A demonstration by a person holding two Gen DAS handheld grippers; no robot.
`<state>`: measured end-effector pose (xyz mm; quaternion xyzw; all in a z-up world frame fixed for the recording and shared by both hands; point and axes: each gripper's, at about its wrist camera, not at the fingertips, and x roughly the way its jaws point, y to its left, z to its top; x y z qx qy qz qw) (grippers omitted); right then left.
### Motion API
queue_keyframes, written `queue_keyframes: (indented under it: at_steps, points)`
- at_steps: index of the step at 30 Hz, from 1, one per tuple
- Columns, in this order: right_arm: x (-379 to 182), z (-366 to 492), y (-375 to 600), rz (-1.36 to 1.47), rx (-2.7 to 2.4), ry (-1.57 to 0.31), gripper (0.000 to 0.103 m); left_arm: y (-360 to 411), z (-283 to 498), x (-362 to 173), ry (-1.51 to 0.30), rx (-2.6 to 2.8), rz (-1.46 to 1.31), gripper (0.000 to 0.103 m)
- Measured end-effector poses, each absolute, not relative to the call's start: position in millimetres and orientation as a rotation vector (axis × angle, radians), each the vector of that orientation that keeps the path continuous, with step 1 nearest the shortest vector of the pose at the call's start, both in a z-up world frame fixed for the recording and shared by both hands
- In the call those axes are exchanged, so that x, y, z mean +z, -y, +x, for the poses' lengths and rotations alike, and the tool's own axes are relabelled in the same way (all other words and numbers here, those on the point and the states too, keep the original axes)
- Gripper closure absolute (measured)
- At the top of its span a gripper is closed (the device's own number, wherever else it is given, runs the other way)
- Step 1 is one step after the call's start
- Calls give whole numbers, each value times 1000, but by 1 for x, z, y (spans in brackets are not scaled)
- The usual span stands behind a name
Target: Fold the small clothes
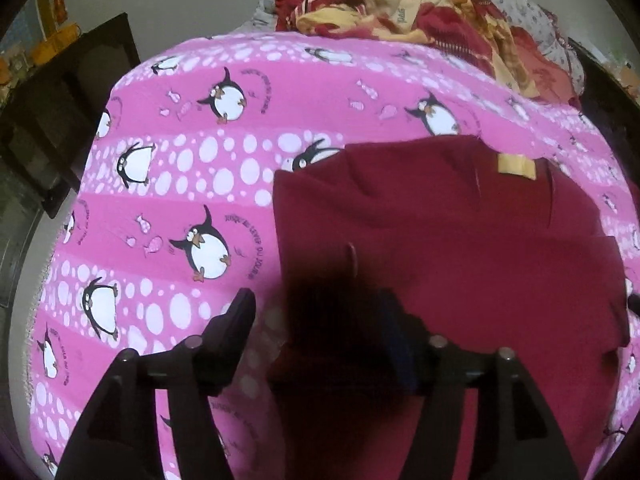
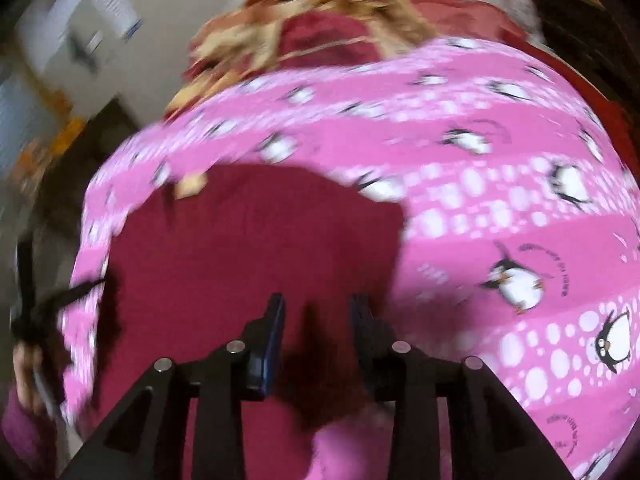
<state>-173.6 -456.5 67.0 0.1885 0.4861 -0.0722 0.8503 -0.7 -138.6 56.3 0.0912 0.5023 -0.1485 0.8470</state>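
Maroon garment (image 1: 460,248) lies flat on the bed, on the pink penguin-print bedsheet (image 1: 192,168). Looks partly folded: straight left edge, squared top-left corner, a few soft creases near the top. Small yellow label (image 1: 516,166) shows near its upper edge; in the right wrist view the same label (image 2: 191,185) sits at the garment's far left corner, blurred.

My left gripper (image 1: 320,320) stands open, jaws wide apart. Left finger is over the bedsheet just beside the garment's left edge; the right finger is over the cloth. Dark shadow falls between them. Cannot tell whether either finger touches the fabric.

My right gripper (image 2: 318,312) is also open, a narrower gap, both blue-padded fingers over the maroon cloth (image 2: 256,264) near its near edge. This view is motion-blurred.

Crumpled red-and-yellow blanket (image 1: 404,8) heaped at the far end of the bed, well apart from the garment.
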Motion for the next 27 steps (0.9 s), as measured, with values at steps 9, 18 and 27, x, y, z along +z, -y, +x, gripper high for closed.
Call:
queue_keyframes:
  at_steps: [9,18,27]
  points:
    - [57,-194,461,312,-260,-1098,65,141,-1,39,-1065,-298,209,36]
    - [53,-136,461,374,-249,-1025,52,148,11,37,-1052,-260,209,34]
    - [51,-122,460,306,-288,-1071,52,154,17,31,-1047,-246,218,27]
